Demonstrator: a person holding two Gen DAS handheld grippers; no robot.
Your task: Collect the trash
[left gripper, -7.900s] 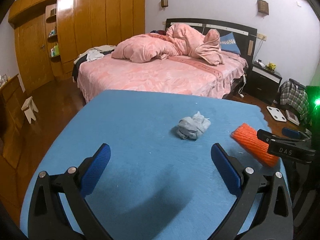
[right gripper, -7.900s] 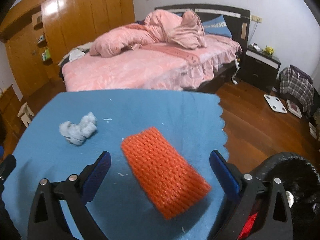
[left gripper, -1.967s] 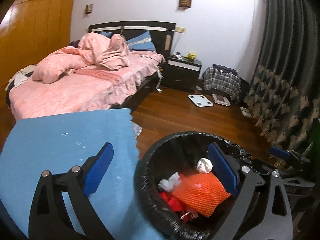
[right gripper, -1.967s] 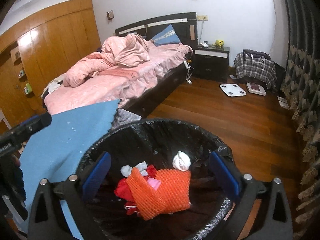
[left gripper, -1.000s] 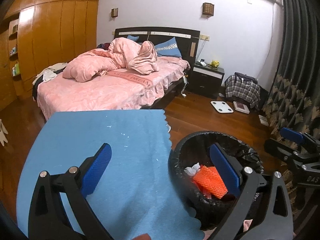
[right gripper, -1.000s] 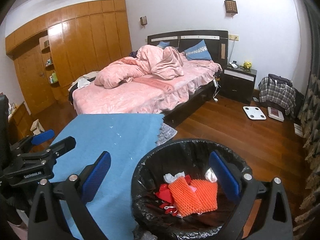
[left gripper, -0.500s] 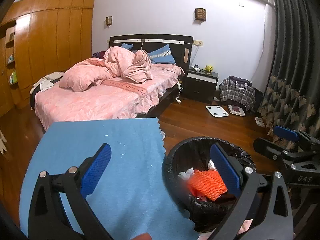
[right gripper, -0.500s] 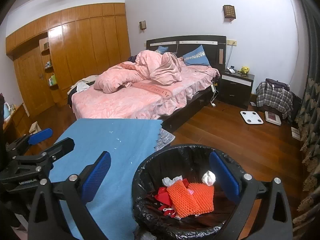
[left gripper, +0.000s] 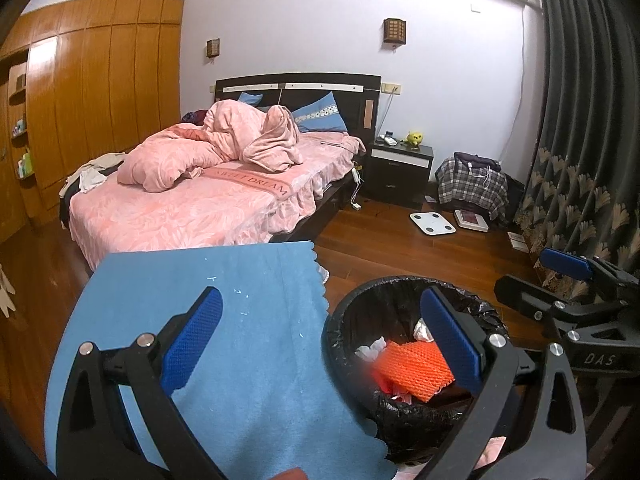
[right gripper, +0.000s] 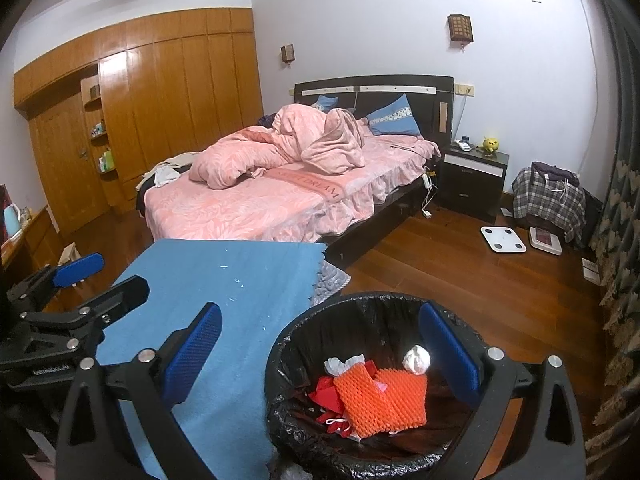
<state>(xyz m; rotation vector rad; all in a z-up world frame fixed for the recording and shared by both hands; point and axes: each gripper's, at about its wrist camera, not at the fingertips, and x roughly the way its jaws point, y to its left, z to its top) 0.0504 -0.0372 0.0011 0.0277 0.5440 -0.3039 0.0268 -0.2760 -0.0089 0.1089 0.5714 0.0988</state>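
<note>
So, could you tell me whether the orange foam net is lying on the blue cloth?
No, the orange foam net lies inside the black-lined bin.

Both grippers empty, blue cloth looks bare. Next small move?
Probably hold both back and stop: the orange foam net and white wads lie in the bin, the blue cloth shows only tiny flecks, and the left gripper and right gripper hold nothing.

- Bed (right gripper: 260,204), the landmark, with a rumpled pink duvet (right gripper: 288,144) on it.
- Black nightstand (right gripper: 472,180) just beside its headboard end.
- White scale (right gripper: 503,240) on the floor beyond the nightstand.
- Wooden wardrobe (right gripper: 160,112) behind the bed.
</note>
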